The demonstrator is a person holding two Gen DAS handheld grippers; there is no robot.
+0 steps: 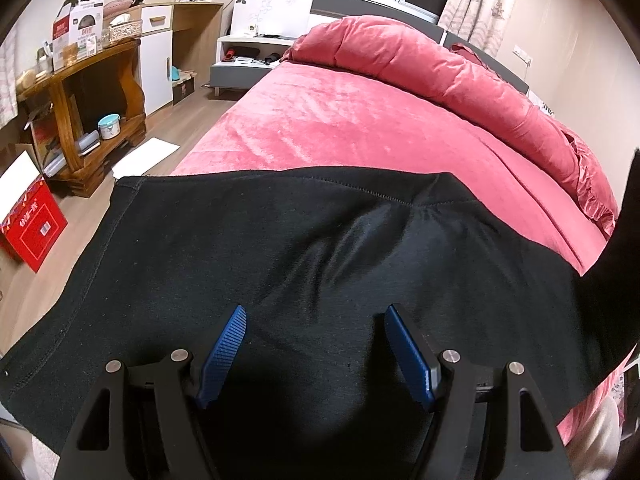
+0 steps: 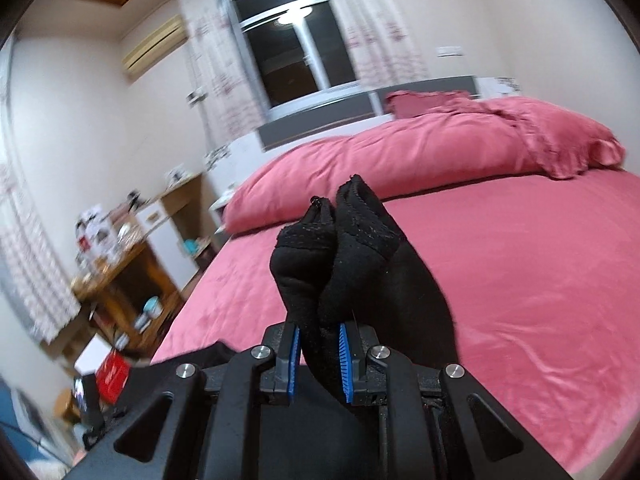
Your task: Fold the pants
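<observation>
Black pants (image 1: 280,248) lie spread across the near end of the pink bed (image 1: 340,120), their seam and crotch stitching facing up. My left gripper (image 1: 316,316) hovers just over the cloth with its blue pads (image 1: 224,352) wide apart and nothing pinched between them. In the right wrist view my right gripper (image 2: 320,330) is shut on a bunched end of the pants (image 2: 344,248), which sticks up above the blue pads (image 2: 344,356) and hangs lifted over the bed (image 2: 520,280). A dark strip of raised cloth (image 1: 628,240) shows at the right edge of the left wrist view.
A rolled pink duvet (image 1: 440,76) lies along the head of the bed. Left of the bed stand a wooden shelf unit (image 1: 96,120), a red box (image 1: 32,232) on the floor, a white cabinet (image 1: 156,60) and a nightstand (image 1: 248,56). A window with curtains (image 2: 288,40) is behind.
</observation>
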